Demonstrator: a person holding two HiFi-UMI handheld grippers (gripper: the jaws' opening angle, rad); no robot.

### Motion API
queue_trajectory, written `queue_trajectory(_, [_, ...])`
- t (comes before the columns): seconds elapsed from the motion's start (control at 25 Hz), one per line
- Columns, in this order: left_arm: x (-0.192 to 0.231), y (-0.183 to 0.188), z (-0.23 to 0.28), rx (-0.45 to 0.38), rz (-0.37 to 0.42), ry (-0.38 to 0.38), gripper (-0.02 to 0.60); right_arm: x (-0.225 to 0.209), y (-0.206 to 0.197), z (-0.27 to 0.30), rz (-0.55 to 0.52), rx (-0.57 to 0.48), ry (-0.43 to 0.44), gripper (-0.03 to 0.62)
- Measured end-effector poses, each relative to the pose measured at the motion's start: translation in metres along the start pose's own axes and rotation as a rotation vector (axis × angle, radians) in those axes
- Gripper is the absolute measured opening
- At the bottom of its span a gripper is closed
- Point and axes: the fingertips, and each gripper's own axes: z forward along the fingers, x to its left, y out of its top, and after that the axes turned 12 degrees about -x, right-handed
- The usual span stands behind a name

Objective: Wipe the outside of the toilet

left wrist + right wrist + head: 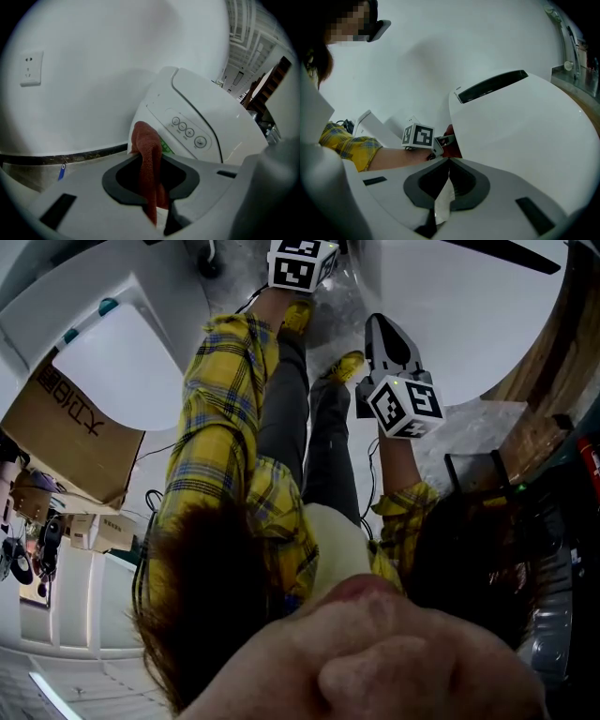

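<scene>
Cloth (147, 150) against toilet (213, 117); wall (103, 56) behind

left arm (225, 418) stretched straight out ahead, yellow plaid sleeve. left gripper (149, 161) is far out at the top of the head view, where only its marker cube (300, 263) shows. its jaws are closed, clamped on a red cloth (147, 145) that sticks out past the tips. right gripper view shows its forearm (389, 157) bare from cuff to gripper. right arm (403, 512) is bent, cuff ends short of the wrist (398, 457). right gripper (382, 329) points forward, nearer the body than the left one. its jaws are together, with a thin white strip (443, 201) in the seam; can't tell if it's part of the gripper.
</scene>
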Motion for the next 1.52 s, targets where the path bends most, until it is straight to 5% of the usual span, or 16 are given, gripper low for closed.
queue_trajectory(1.52, [-0.099, -0.117, -0.080, 0.065, -0.066, 0.001, 0.084, -0.028, -0.045, -0.081, 0.041, -0.043, 0.013, 0.026])
